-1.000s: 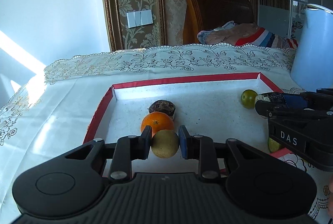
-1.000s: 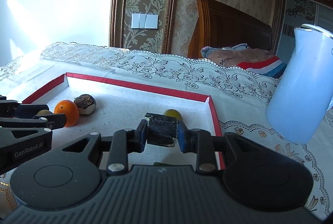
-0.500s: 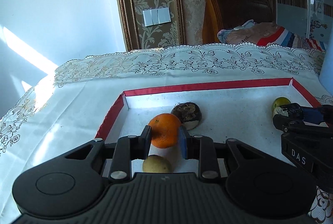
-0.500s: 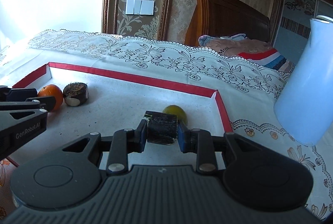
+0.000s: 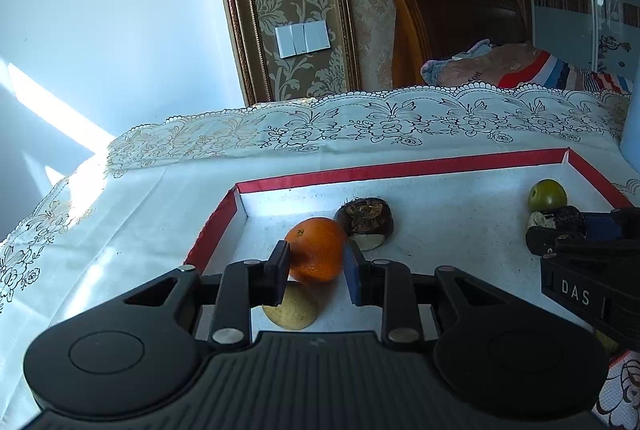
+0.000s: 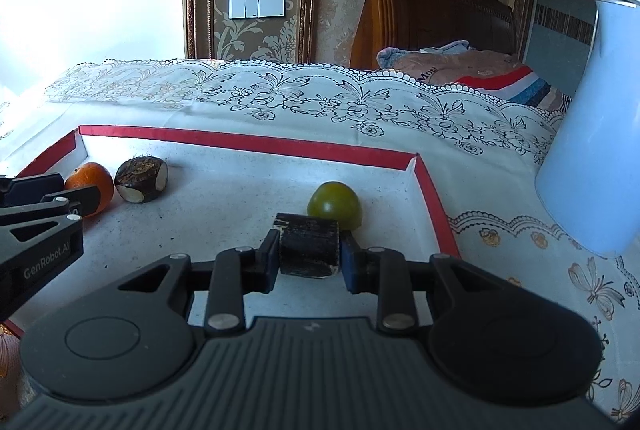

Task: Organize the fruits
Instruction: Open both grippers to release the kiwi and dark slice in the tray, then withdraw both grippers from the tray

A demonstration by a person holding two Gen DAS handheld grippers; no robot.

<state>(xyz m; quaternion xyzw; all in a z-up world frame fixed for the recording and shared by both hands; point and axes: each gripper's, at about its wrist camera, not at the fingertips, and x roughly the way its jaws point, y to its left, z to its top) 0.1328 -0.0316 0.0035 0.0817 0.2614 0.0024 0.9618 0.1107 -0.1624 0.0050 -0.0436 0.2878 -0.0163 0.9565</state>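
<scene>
Both grippers over the red-rimmed white tray (image 5: 400, 172): right one loaded, left one empty.

Right gripper (image 6: 309, 259) clamps a dark, rough-skinned cut chunk (image 6: 308, 248) between its pads, low over the tray's right end, just in front of the round green fruit (image 6: 335, 205); likely pairing the two there. Left gripper (image 5: 315, 272) has jaws spread, nothing gripped. The round orange (image 5: 317, 249) shows between its fingertips, but contact can't be confirmed. A yellow-brown round fruit (image 5: 291, 308) lies on the tray floor under the left fingers, beside the orange. A dark brown cut fruit with pale flesh (image 5: 365, 222) touches the orange's far side. Left cluster looks like the sorted group. Pale blue kettle (image 6: 592, 134) stands off-tray, on the lace-print tablecloth (image 6: 280, 98).
</scene>
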